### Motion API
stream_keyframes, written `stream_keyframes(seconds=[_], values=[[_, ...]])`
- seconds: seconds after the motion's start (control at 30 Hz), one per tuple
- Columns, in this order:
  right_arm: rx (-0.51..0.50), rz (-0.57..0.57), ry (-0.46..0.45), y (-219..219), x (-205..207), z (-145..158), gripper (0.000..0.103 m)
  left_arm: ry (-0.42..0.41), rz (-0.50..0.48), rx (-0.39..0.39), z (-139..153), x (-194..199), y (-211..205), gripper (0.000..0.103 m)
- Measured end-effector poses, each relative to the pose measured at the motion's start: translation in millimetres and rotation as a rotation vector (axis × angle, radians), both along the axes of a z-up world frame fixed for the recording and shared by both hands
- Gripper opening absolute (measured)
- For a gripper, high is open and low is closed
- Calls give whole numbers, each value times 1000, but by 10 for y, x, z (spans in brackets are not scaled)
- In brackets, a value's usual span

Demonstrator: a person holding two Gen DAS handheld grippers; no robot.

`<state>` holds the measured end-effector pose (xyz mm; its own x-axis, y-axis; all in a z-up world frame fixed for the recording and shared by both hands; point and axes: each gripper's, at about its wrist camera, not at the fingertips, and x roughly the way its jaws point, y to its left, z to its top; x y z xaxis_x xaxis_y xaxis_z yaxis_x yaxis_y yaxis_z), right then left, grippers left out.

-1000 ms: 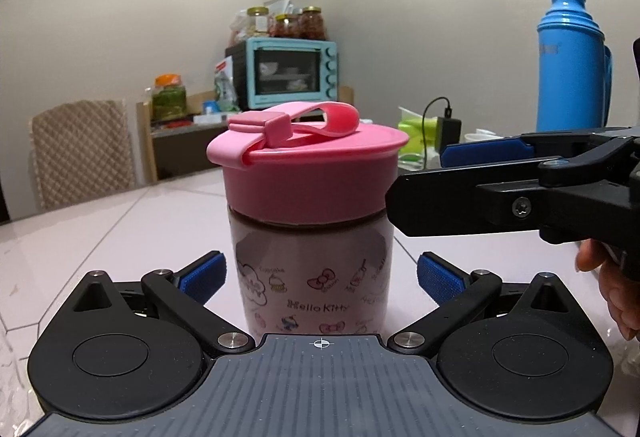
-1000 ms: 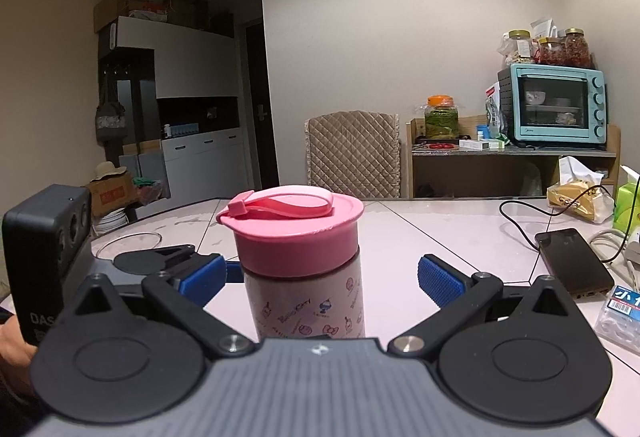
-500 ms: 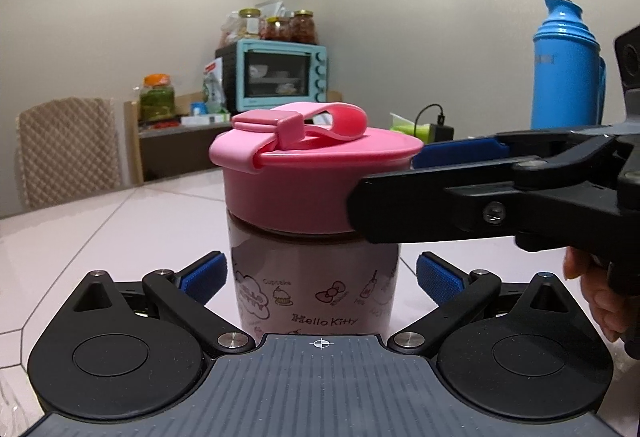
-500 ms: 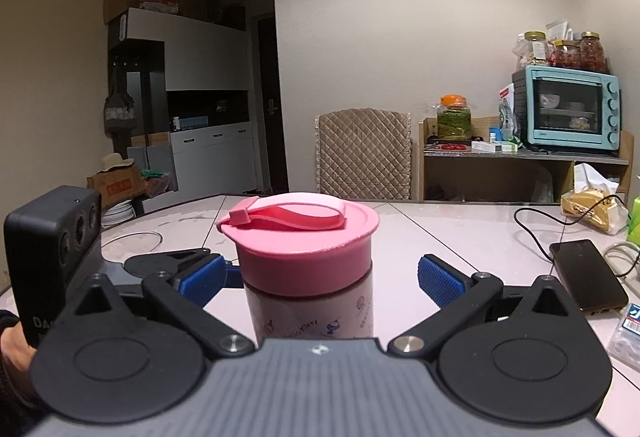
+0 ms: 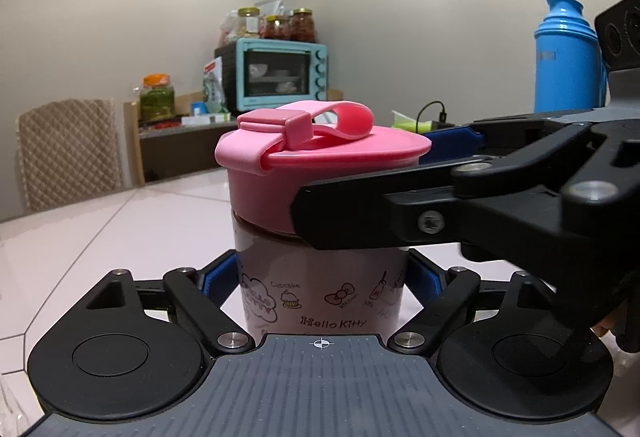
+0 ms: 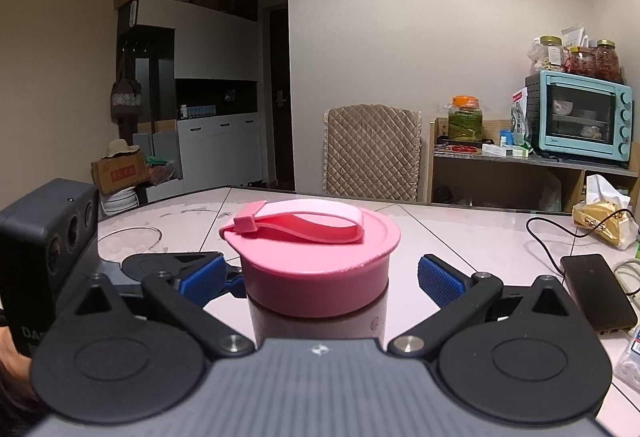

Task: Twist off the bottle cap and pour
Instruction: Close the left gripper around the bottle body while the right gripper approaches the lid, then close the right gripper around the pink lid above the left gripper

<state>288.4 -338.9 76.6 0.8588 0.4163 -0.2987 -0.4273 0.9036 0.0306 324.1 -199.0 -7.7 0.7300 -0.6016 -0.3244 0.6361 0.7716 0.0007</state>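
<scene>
Bottle (image 5: pixel 320 289): upright on the white table (image 5: pixel 100 233), axis vertical.
Left gripper (image 5: pixel 320 279): clenched on the bottle's body, low down.
Right gripper (image 6: pixel 324 273): released, pads either side of the pink cap (image 6: pixel 312 261), not yet touching.
Hidden: the bottle's base; pouring target not identified.

Pink-lidded printed cup (image 5: pixel 320 293) read "Hello Kitty", plus "Cupcake" by a sm. cake drawing; other text illegible.
</scene>
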Motion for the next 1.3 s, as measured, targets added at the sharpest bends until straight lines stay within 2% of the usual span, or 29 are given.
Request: stream_keyframes(seconds=[0.4, 0.6, 0.77, 1.0, 1.3], values=[[-1, 12, 32, 81, 117, -23, 102, 4, -1, -8, 7, 9, 12, 90], [3, -5, 40, 86, 140, -26, 98, 6, -2, -10, 9, 16, 14, 90], [4, -25, 46, 76, 147, -18, 88, 4, -4, -11, -10, -11, 34, 90], [-16, -29, 38, 101, 139, -22, 85, 2, -12, -7, -10, 19, 40, 90], [-28, 56, 41, 48, 157, 2, 85, 19, -33, -8, 28, 11, 103, 89]])
